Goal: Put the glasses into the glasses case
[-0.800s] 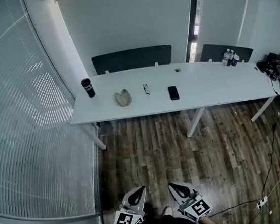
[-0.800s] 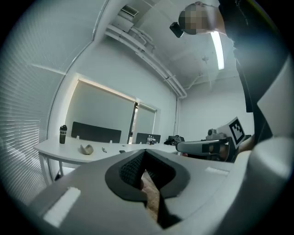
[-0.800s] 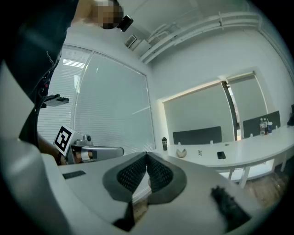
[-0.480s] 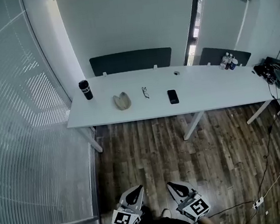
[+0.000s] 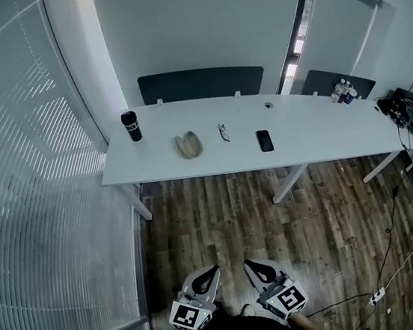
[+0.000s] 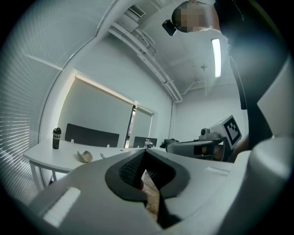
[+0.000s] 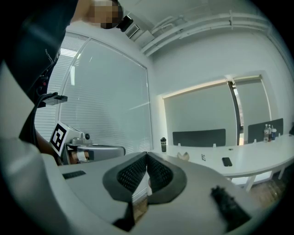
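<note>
Floor [image 5: 290, 225] open before table edge [image 5: 215, 171], left gripper [image 5: 211, 271], right gripper [image 5: 248, 266] clenched empty, glasses [image 5: 223, 132] seemingly beside glasses case [image 5: 188, 145]

table [image 5: 323, 136] white | phone [image 5: 264, 140] black | glasses case [image 5: 188, 145] beige | floor [image 5: 277, 242] brown

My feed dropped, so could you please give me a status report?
Left gripper, right gripper shut, empty. Glasses on table by case. Nothing blocking.
</note>
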Motion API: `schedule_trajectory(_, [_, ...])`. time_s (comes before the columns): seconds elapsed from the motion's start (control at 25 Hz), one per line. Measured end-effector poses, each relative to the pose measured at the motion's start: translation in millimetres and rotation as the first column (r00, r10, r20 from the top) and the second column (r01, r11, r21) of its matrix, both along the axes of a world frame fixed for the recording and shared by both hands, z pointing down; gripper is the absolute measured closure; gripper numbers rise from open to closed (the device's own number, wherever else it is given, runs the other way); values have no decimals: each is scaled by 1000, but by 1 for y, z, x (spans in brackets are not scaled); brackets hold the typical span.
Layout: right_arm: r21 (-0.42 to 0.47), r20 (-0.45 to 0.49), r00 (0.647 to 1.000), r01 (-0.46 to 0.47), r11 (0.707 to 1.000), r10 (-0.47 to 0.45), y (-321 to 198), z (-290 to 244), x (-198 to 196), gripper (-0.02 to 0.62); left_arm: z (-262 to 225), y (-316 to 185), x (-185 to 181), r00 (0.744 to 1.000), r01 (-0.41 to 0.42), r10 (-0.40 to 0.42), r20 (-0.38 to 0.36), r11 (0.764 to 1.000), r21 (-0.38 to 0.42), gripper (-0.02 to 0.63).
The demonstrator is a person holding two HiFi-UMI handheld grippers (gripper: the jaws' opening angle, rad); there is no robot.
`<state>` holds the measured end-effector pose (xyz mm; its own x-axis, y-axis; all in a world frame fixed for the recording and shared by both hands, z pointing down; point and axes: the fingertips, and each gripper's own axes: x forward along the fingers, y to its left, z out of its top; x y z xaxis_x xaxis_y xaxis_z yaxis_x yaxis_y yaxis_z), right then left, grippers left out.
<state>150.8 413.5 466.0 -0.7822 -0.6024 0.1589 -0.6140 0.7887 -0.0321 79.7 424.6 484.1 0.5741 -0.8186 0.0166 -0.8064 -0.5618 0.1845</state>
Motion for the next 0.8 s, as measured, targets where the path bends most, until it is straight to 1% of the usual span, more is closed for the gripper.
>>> schedule_trajectory(0.12, [0,-1,1000,0,1000,0,-6,1,-20,589,5,-2,-13,1000,-14,14,-19,1000,-10,600])
schedule_trajectory(0.24, [2,-8,1000,-2,1000,2,-9,0,-38,589,6,-7,-34,1000,-14,14,2,1000,-10,600])
schedule_trajectory(0.4, [-7,-10,1000,-29,1000,29,-18,1,-58,589,9,-15,-59,1000,-30,30,9,1000,-9,600])
schedule_trajectory(0.52, [-20,-21,998,-64,998,64,-26,8,-66,589,8,-23,-70,999,-44,44,32,999,-19,600])
schedule_trajectory(0.64, [-24,-27,995,-101,995,100,-33,8,-71,589,5,-30,-79,997,-71,71,33,997,-26,600])
schedule_trajectory(0.72, [-23,-30,993,-117,993,116,-35,8,-73,589,6,-34,-84,996,-83,84,39,996,-19,600])
schedule_trajectory(0.8, [-29,-34,992,-126,992,125,-37,11,-70,589,9,-38,-87,996,-80,79,48,997,1,600])
